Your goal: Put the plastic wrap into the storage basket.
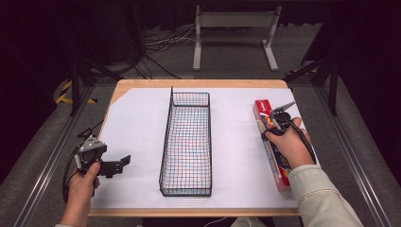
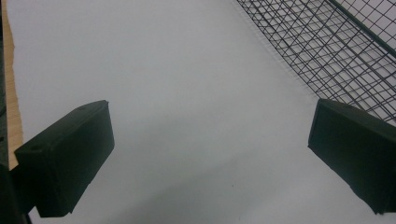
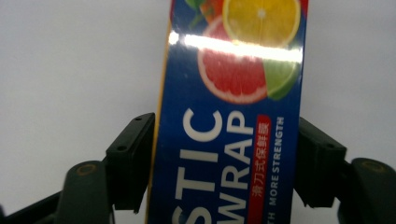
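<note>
Plastic wrap box [image 3: 229, 121]: between the right gripper [image 3: 224, 163] jaws, both touching its long sides.
Left gripper [image 2: 210, 154]: jaws spread, holding nothing, beside wire basket [image 1: 187, 137].

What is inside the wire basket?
Nothing: through the basket mesh only the white paper under it shows. The wrap box lies outside, to its right, between the right gripper's jaws.

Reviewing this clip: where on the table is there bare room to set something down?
Bare white sheet lies between the wire basket and the left hand-held gripper, and in a narrower strip between basket and plastic wrap box. The basket looks empty. It is crowded along the right edge, where the right hand-held gripper straddles the box.
</note>
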The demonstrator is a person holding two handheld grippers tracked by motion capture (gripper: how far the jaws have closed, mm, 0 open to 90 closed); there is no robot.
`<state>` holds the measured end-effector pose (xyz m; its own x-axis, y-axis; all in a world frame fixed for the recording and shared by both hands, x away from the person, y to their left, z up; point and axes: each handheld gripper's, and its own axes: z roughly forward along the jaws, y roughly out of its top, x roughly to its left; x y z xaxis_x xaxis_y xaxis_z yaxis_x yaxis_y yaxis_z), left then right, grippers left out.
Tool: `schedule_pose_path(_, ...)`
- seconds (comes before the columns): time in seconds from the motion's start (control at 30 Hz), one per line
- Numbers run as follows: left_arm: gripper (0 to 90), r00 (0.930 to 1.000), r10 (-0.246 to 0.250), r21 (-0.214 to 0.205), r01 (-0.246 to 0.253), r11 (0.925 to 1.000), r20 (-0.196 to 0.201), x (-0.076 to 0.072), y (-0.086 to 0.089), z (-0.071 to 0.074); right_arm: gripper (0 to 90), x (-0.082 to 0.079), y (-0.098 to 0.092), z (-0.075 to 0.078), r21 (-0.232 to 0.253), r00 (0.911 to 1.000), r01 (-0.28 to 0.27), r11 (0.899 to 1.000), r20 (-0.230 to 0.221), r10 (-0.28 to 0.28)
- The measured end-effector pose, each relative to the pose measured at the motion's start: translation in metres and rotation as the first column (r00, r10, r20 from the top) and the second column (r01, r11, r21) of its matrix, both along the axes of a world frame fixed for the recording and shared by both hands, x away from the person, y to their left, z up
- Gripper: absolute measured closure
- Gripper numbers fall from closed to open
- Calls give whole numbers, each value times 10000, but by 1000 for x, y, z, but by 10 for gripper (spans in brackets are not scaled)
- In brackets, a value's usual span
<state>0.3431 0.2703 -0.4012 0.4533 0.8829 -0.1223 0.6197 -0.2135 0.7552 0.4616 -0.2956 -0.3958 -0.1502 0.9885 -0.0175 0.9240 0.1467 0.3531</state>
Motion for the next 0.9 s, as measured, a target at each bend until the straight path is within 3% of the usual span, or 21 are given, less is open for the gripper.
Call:
schedule_pose_path(0.03, 8, 10000, 2, -12, -2, 10000, -16, 0, 0, 0, 321, 1, 0, -2, -41, 9998, -6, 10000, -196, 5)
schedule_pose_path(0.2, 8, 10000, 2, -10, -2, 10000, -41, 0, 0, -1, 320, 5, 5, -3, -599, 9992, -181, 9980, -363, 160)
schedule_pose_path(0.33, 8, 10000, 52, -8, -52, 10000, -30, 0, 0, -1, 313, 6, 7, -9, -718, 9980, -45, 9974, -627, 0)
schedule_pose_path(0.47, 8, 10000, 37, 20, -36, 10000, -44, 0, 0, -2, 255, 9, 4, -14, -703, 9949, 77, 9975, -998, -148)
schedule_pose_path(0.6, 8, 10000, 74, 7, -74, 10000, -60, 0, 0, -2, 81, 13, -1, -18, -983, 9940, -79, 9951, -1097, -30)
schedule_pose_path(0.9, 8, 10000, 40, 30, -40, 10000, -88, 1, 0, -2, 80, 17, 6, -16, -1638, 9907, -633, 9845, -1292, 422)
